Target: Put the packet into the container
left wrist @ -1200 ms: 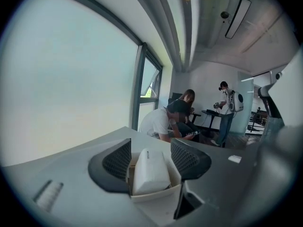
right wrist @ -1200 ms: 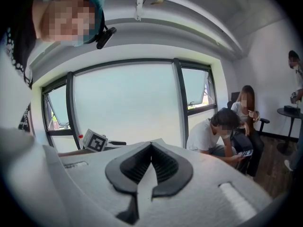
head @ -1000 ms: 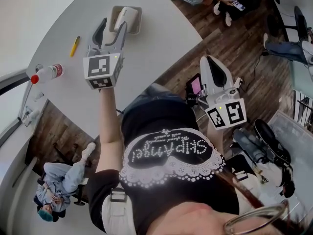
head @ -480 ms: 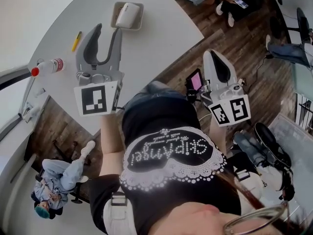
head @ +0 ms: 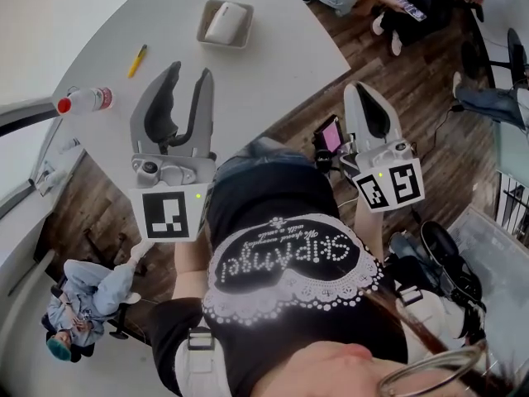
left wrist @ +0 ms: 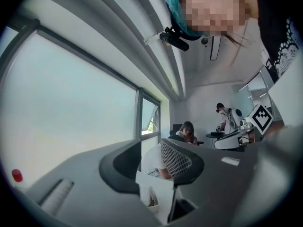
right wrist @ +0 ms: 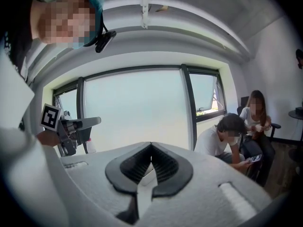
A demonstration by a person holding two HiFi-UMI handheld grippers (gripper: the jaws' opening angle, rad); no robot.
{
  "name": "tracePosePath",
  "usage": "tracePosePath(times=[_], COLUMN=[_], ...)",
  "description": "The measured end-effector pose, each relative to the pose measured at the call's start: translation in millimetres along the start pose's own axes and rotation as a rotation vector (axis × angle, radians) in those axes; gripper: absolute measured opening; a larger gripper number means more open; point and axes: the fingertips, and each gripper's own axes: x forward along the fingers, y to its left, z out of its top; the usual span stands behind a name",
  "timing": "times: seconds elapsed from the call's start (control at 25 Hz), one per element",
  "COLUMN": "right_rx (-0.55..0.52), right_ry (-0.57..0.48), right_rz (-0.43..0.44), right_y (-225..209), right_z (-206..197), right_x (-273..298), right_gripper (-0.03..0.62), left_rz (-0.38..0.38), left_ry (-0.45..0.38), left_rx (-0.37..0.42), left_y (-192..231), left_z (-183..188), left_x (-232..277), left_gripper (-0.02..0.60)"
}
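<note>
Pulled back and raised, the left gripper (head: 188, 77) now sits at the middle left of the head view. It is well apart from the shallow beige rectangular container (head: 202, 31) at the top of the frame, where a second ago its jaws were right at the rim. Those jaws have just been closing and stand about half apart with nothing between them. The soft white packet (head: 229, 21) lies inside the container, so the placing looks done and this reads as the retreat. The right gripper (head: 357, 93) hangs right of centre, off the pale grey curved table (head: 273, 64) and over the wooden floor, jaws together and empty. A yellow pen (head: 137, 59) and a clear plastic bottle with a red cap (head: 83, 101) lie at the upper left.

In the left gripper view, the left gripper (left wrist: 150, 150) shows a clear gap between its dark jaws. Low in that gap sits a small pale shape that may be the container. The packet cannot be made out there.

In the right gripper view, the right gripper (right wrist: 151, 148) has its ribbed jaws meeting at the tips. The white sliver in the slit below them is too small to identify. The left gripper (right wrist: 71, 124) shows at the left edge. Neither container nor packet can be picked out.
</note>
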Motion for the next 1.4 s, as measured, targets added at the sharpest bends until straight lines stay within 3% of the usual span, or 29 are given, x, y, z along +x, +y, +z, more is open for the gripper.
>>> tracePosePath(times=[0.76,1.4], right_rx=[0.003,0.006], right_ry=[0.004,0.021], right_rz=[0.004,0.001], right_y=[-1,1], right_z=[-2,-7], right_x=[-1,-4], right_gripper=[0.002,0.002], left_rz=[0.086,0.111], left_ry=[0.096,0.112], left_rx=[-0.084,-0.123], left_y=[-9,-5], left_z=[-37,-45], left_x=[-46,-45], left_gripper=[0.076,0.005])
